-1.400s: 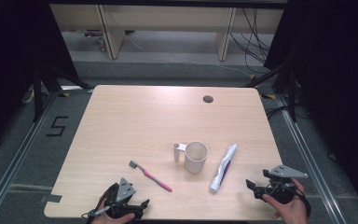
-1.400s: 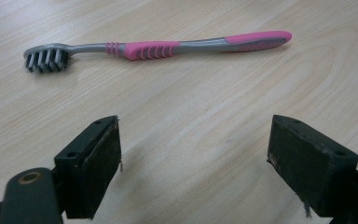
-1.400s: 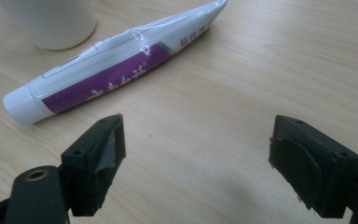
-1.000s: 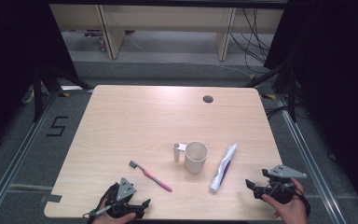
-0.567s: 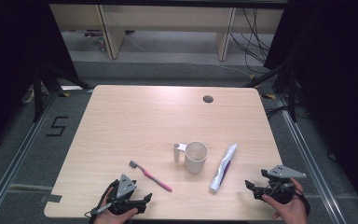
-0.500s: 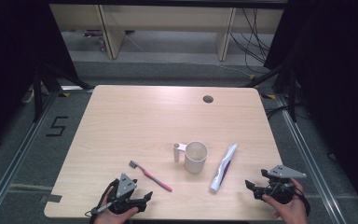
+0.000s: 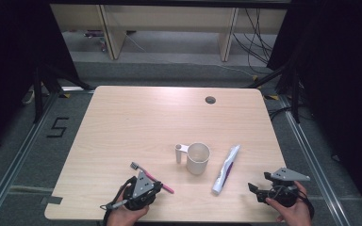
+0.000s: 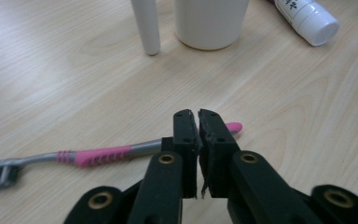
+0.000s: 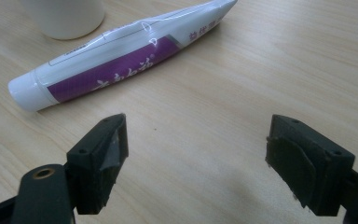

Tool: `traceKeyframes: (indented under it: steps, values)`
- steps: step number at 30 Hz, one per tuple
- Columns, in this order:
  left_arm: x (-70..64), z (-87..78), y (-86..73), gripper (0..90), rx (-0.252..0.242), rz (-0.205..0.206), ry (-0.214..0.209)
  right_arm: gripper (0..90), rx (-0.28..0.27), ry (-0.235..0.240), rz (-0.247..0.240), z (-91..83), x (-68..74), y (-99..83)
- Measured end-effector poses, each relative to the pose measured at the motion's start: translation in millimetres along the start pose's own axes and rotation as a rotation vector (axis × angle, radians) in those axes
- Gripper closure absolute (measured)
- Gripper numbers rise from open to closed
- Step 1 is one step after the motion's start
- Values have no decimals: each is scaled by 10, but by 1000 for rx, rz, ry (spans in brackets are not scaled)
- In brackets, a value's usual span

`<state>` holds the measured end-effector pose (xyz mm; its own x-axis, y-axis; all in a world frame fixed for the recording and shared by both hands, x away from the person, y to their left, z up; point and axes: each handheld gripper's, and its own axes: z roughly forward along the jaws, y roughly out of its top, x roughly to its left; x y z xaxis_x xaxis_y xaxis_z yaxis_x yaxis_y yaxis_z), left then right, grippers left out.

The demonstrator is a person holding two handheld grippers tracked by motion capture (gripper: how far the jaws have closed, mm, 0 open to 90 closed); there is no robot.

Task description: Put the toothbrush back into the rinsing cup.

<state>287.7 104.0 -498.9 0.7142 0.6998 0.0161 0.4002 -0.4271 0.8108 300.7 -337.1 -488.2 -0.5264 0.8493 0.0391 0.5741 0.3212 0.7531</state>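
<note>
The left tool (image 8: 198,116) is staying clenched over the toothbrush (image 8: 102,155) near the worktop's front edge; the right tool (image 9: 196,140) is resting released near the toothpaste (image 9: 121,56).

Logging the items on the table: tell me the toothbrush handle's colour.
Pink grip on a grey neck; the toothbrush shows best in the left gripper view.

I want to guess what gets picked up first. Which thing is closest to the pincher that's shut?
The pink toothbrush. The shut left gripper hovers right over its handle, while the white cup and toothpaste tube lie farther off.
</note>
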Motion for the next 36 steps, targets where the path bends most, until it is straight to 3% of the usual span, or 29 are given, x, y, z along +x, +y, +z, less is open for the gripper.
traceKeyframes:
  steps: [11,13,14,26,27,30,32,36]
  values:
    - [-11,215,99,892,10,18,-23,219,10,-13,-14,-11,36,1]
    - [-9,217,107,892,25,29,-17,220,6,-17,-19,-16,31,-1]
    - [-13,244,109,892,10,13,-28,219,18,-3,6,-19,31,-5]
    - [18,332,109,887,39,12,-33,220,11,-12,-18,-7,20,1]
    - [18,332,109,886,39,12,-33,219,21,0,13,-5,44,-2]
    - [9,380,94,885,39,5,-37,220,21,8,-9,10,27,-2]
    - [0,381,92,885,53,10,-44,219,24,6,10,4,42,-4]
    - [-11,388,81,885,58,14,-47,219,22,7,2,8,30,-4]
